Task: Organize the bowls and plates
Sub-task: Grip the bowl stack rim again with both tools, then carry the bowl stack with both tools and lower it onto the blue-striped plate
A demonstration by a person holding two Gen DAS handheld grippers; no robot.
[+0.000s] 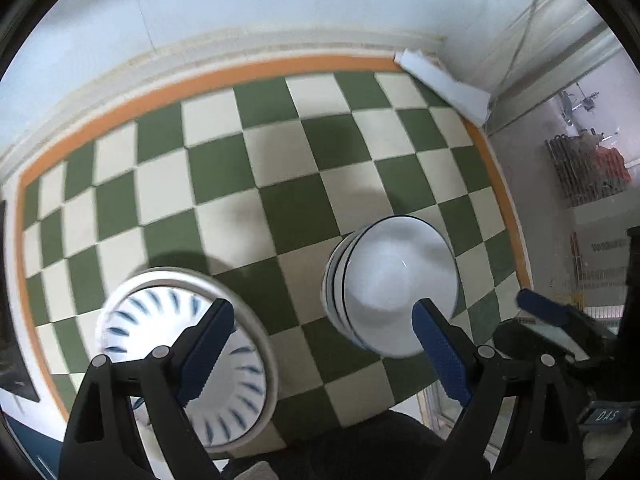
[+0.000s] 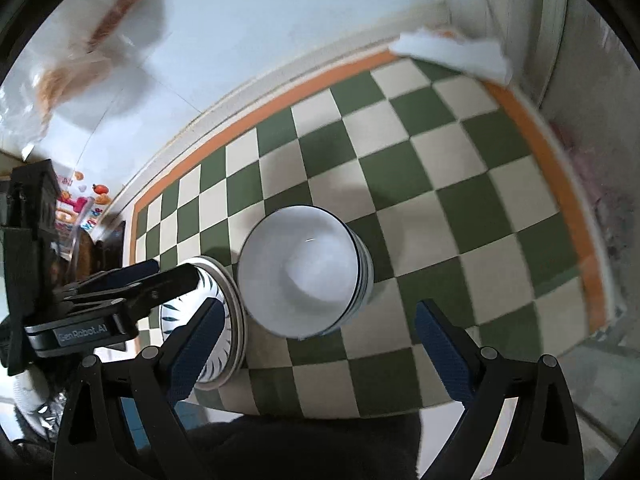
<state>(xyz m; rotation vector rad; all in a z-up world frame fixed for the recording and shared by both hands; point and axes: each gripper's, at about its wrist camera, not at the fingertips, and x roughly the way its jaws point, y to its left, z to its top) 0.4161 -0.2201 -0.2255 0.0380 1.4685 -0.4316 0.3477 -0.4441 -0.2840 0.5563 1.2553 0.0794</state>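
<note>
A stack of white bowls with dark rims [image 1: 394, 288] stands on the green and cream checked tablecloth [image 1: 280, 184]. To its left lies a stack of plates with blue leaf marks [image 1: 168, 344]. My left gripper [image 1: 324, 344] is open and empty, above the near edge between both stacks. My right gripper [image 2: 320, 344] is open and empty, just in front of the bowl stack [image 2: 304, 272]. The plates [image 2: 216, 320] show at its left, partly hidden by the left gripper's body [image 2: 104, 300].
The cloth has an orange border [image 1: 240, 76] and meets a white wall at the back. A white folded paper [image 1: 444, 84] lies in the far right corner. A shelf with items [image 1: 588, 172] stands to the right beyond the table.
</note>
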